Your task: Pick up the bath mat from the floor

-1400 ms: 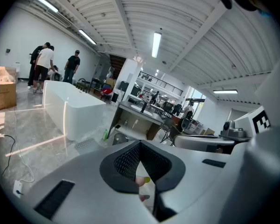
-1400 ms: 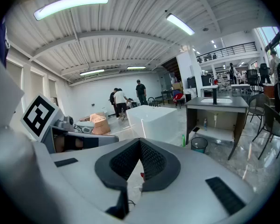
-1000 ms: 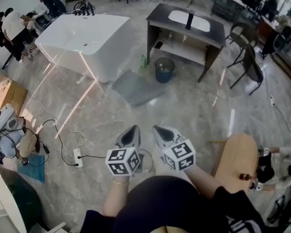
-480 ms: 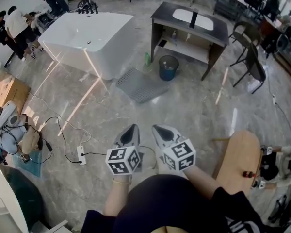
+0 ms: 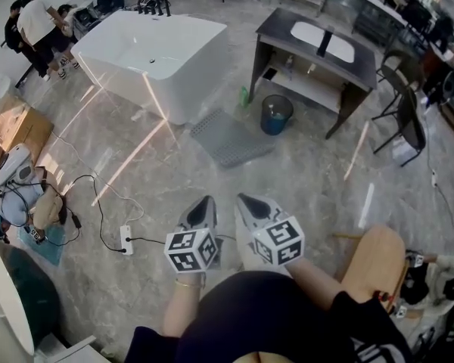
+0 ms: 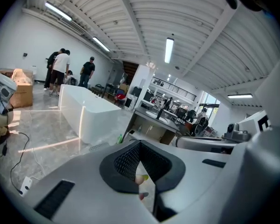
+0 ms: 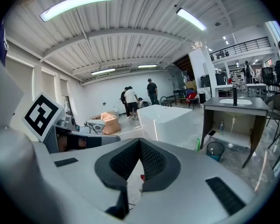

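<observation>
Bath mat (image 5: 231,137) lies flat on the glossy stone floor (image 5: 303,180), grey and ribbed. It sits between the white bathtub (image 5: 155,59) and the dark washstand (image 5: 318,63), well ahead of both grippers and untouched. Blue bin (image 5: 276,114) and a green bottle (image 5: 244,97) stand just beside its far edge. Left gripper (image 5: 206,203) and right gripper (image 5: 247,201) are held side by side close to the body, angled down toward the floor. Both sets of jaws are clenched tip to tip with nothing between them. Judged stage is the approach, with no reach begun. Risks from here: closed jaws arriving at the mat would only push it, and it looks likely to slide on the polished floor, so they need to part first. The mat is thin and flush to the floor, so pads may skate over the edge or catch only a corner, and a limp mat held that way could droop and slip out. A sweep past the far edge could knock the bottle or bin. Power strip (image 5: 125,240) and its cable lie on the floor to the left, a trip hazard if the path drifts that way
</observation>
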The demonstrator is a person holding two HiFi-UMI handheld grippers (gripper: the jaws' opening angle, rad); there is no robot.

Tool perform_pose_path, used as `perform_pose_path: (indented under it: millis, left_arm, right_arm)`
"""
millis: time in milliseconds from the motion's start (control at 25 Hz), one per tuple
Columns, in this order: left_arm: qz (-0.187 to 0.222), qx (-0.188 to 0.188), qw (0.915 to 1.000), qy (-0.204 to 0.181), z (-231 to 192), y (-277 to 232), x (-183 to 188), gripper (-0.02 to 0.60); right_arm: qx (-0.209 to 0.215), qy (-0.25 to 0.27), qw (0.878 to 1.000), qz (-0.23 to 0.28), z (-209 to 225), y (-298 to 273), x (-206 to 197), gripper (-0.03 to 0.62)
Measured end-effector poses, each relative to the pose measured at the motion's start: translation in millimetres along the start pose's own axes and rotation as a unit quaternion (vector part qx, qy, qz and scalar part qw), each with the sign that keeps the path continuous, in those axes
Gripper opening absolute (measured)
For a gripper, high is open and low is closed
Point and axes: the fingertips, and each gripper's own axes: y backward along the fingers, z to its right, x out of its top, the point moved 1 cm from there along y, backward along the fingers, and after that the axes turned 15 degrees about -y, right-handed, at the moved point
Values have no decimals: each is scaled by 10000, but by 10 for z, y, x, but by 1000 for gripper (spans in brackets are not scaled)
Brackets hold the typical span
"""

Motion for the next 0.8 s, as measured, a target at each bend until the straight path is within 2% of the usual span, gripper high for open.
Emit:
perform_pose_path:
  millis: [560,800]
  left_arm:
    - [86,475,9984,279,-513,-1157,735,0]
    - [128,713,9961,505,-713,-1640,929,1]
  right_arm:
    - [531,436,9973,-266,678,-1023,1044,11]
    - [768,529,9946,-452,978,-1466,1309,11]
